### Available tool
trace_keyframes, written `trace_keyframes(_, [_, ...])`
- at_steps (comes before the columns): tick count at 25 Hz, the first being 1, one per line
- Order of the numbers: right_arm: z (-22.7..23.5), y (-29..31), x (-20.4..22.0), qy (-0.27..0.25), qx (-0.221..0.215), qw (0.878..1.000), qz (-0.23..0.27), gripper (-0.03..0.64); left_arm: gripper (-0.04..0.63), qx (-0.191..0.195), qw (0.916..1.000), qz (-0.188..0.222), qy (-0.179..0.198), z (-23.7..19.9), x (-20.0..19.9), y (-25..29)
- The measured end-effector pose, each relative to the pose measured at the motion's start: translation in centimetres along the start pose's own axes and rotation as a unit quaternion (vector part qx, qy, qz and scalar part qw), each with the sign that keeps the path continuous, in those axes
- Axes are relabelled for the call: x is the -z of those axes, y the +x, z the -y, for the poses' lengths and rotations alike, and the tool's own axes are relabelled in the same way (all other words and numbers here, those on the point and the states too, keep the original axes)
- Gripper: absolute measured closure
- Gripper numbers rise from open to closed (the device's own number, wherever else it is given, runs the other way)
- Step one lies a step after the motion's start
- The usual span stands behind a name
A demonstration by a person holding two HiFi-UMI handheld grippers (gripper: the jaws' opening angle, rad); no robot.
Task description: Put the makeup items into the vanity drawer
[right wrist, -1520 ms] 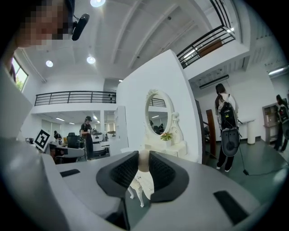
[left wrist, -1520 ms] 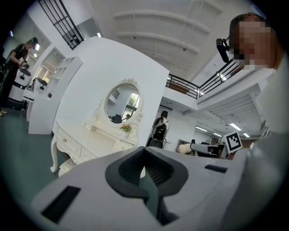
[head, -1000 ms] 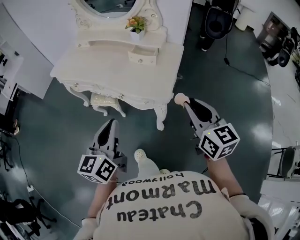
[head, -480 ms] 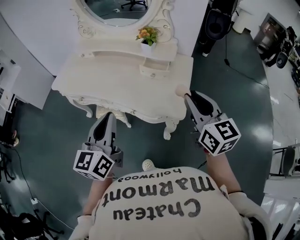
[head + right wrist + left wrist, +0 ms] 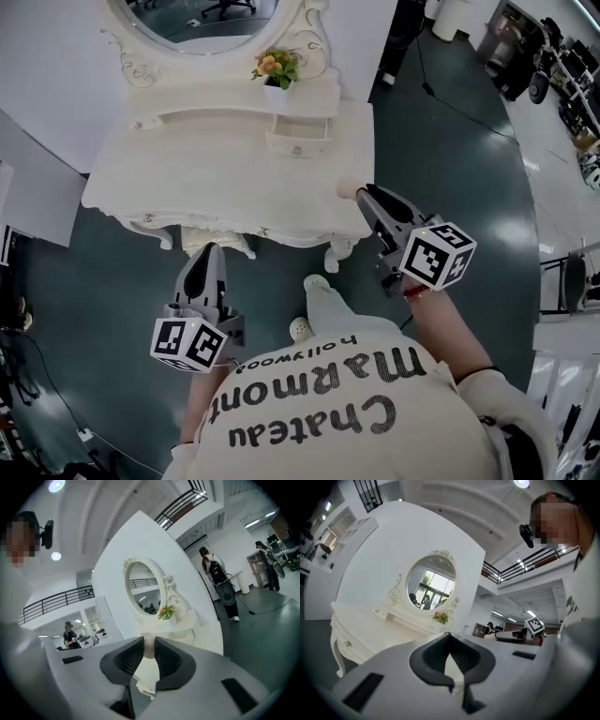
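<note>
Vanity (image 5: 225, 187) dead ahead at twelve o'clock, with its small drawer (image 5: 298, 145) shut on the tabletop and the flower pot (image 5: 275, 70) just behind it. Out at two o'clock, the right gripper (image 5: 361, 194) has its jaws narrowed onto a beige round-headed makeup item (image 5: 346, 190), which hangs over the tabletop's front right corner, at five o'clock from that drawer. Down at ten o'clock, the left gripper (image 5: 204, 255) sits low in front of the vanity, jaws pressed together on nothing.
</note>
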State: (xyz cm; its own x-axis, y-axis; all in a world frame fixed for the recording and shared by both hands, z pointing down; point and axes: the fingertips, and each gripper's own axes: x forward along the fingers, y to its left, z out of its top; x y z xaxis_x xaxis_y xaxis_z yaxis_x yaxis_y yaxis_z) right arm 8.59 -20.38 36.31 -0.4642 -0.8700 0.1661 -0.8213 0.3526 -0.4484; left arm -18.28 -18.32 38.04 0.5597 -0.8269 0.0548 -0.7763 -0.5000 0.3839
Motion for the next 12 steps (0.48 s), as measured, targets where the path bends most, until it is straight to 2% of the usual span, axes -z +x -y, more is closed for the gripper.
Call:
trace_keyframes(3, [0.4,2.1,0.5,-0.006,0.004,1.000,-0.013,0.529,0.588,-0.022,0.9997,-0.002,-0.015,-2.0,0.5,0.4])
trace_keyframes(6, [0.9,3.8,0.6,-0.027,0.004,0.999,-0.024,0.529,0.588,-0.028,0.9996,-0.004,0.002,-2.5,0.3,0.8])
trace_keyframes(12, [1.5,8.3,-1.9,-0.018,-0.021,1.000,-0.009,0.531,0.588,-0.058,0.9982,0.012,0.006,-4.5,-1.8,1.9])
